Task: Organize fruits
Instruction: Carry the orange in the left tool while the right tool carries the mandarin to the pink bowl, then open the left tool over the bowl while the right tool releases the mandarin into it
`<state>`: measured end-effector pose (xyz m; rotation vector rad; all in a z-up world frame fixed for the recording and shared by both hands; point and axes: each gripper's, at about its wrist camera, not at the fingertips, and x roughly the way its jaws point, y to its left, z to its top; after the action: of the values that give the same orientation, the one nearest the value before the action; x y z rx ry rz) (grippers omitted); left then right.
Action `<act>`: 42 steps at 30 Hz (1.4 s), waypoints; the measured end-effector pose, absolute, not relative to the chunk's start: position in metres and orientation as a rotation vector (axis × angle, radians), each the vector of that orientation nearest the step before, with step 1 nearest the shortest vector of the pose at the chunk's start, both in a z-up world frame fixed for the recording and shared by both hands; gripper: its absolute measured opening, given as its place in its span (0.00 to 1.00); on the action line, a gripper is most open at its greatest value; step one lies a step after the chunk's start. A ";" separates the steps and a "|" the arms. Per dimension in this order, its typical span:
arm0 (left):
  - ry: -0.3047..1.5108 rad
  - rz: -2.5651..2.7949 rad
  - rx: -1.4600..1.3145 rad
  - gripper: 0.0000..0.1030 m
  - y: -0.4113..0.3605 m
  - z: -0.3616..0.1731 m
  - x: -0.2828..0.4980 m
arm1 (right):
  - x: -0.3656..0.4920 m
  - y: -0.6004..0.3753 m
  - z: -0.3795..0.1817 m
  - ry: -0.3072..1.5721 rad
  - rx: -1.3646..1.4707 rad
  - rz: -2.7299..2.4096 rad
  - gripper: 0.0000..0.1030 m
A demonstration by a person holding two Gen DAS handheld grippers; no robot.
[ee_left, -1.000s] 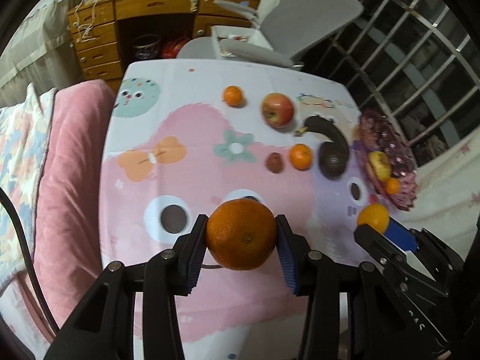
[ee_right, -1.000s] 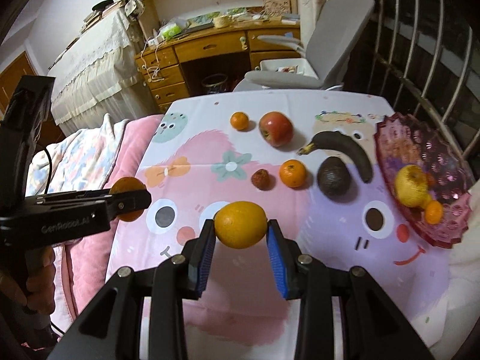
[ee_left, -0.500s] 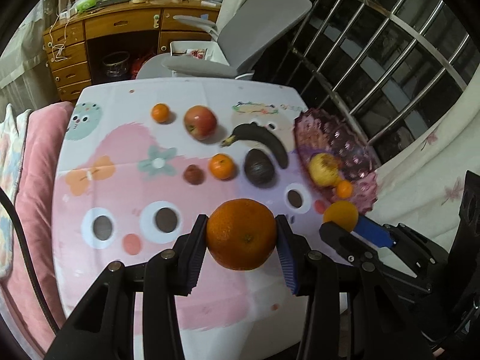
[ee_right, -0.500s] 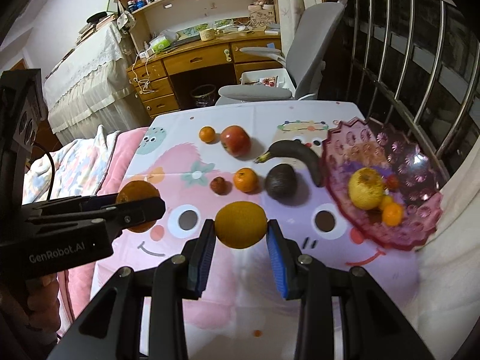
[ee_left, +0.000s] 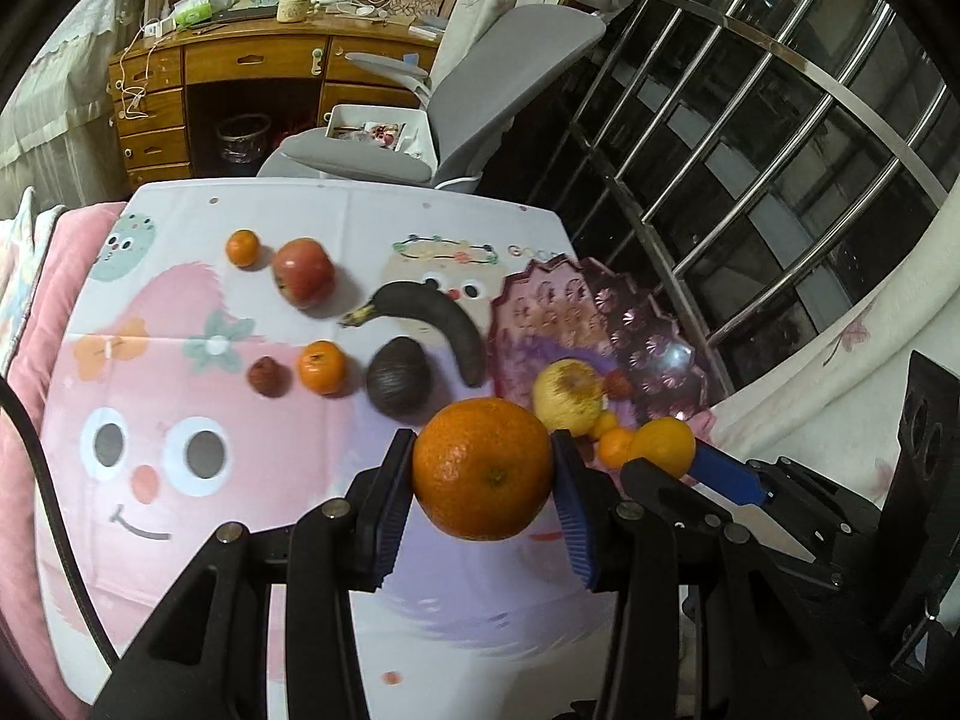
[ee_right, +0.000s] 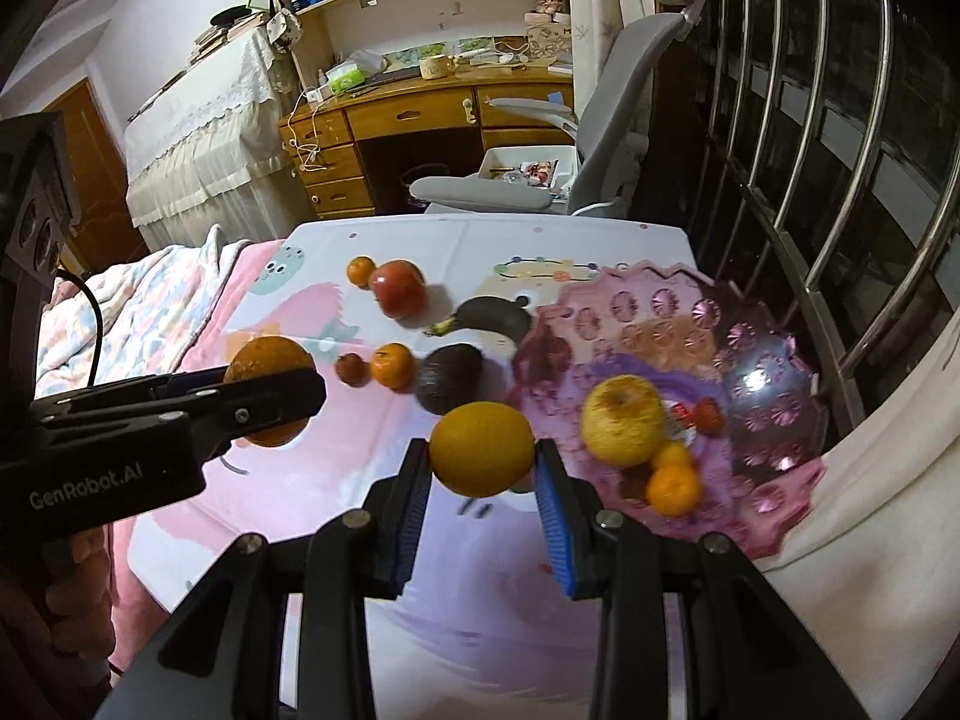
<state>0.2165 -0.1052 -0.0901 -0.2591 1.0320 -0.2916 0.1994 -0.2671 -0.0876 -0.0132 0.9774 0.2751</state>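
right wrist view: the right gripper (ee_right: 483, 468) is clamped on a yellow-orange citrus (ee_right: 482, 449), held above the tablecloth (ee_right: 300, 516) with the pink glass dish (ee_right: 774, 396) just ahead and to its right. the dish already holds a yellow apple (ee_right: 624, 420), two small oranges and something small and red. in the left wrist view the left gripper (ee_left: 483, 474) is closed on a big orange (ee_left: 483, 468), and the dish (ee_left: 606, 312) lies ahead and to the right, past the right gripper's fruit (ee_left: 663, 447). so the right hand looks nearer the dish and would likely drop first; the left has to cross further right. the open room in the dish is on its far side, behind the apple. still on the cloth: a red apple (ee_left: 303, 272), a dark banana (ee_left: 432, 321), an avocado (ee_left: 398, 376) and smaller fruit.
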 end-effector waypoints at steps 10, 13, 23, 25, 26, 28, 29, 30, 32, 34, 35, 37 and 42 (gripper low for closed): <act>1.031 -0.302 -0.243 0.41 -0.178 -0.096 0.241 | 0.219 -0.343 -0.103 1.026 -0.002 0.259 0.34; 1.035 -0.315 -0.237 0.41 -0.198 -0.100 0.252 | 0.224 -0.364 -0.110 1.049 0.008 0.241 0.34; 1.064 -0.382 -0.213 0.42 -0.261 -0.122 0.286 | 0.234 -0.410 -0.142 1.138 0.033 0.194 0.34; 1.072 -0.387 -0.209 0.42 -0.268 -0.127 0.290 | 0.234 -0.415 -0.148 1.152 0.040 0.189 0.34; 1.076 -0.390 -0.209 0.42 -0.271 -0.129 0.292 | 0.234 -0.416 -0.149 1.156 0.040 0.188 0.34; 1.088 -0.390 -0.208 0.42 -0.277 -0.134 0.296 | 0.235 -0.418 -0.152 1.160 0.033 0.199 0.34; 1.093 -0.389 -0.208 0.41 -0.280 -0.136 0.298 | 0.235 -0.418 -0.152 1.158 0.028 0.207 0.34; 1.097 -0.392 -0.207 0.41 -0.282 -0.138 0.300 | 0.236 -0.418 -0.152 1.156 0.024 0.213 0.34; 1.102 -0.393 -0.203 0.42 -0.286 -0.141 0.302 | 0.238 -0.421 -0.153 1.159 0.023 0.218 0.34; 1.112 -0.397 -0.197 0.42 -0.289 -0.144 0.305 | 0.240 -0.424 -0.155 1.163 0.034 0.221 0.34; 1.118 -0.399 -0.196 0.44 -0.290 -0.146 0.307 | 0.241 -0.425 -0.155 1.166 0.040 0.223 0.34; 1.118 -0.403 -0.201 0.52 -0.290 -0.147 0.308 | 0.242 -0.428 -0.157 1.176 0.051 0.222 0.34; 1.106 -0.399 -0.197 0.58 -0.288 -0.145 0.309 | 0.243 -0.426 -0.162 1.200 0.053 0.228 0.35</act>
<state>0.3095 -0.2875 -0.1449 -0.1970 1.1059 -0.3990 0.2426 -0.4265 -0.1623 0.0534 1.2000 0.2276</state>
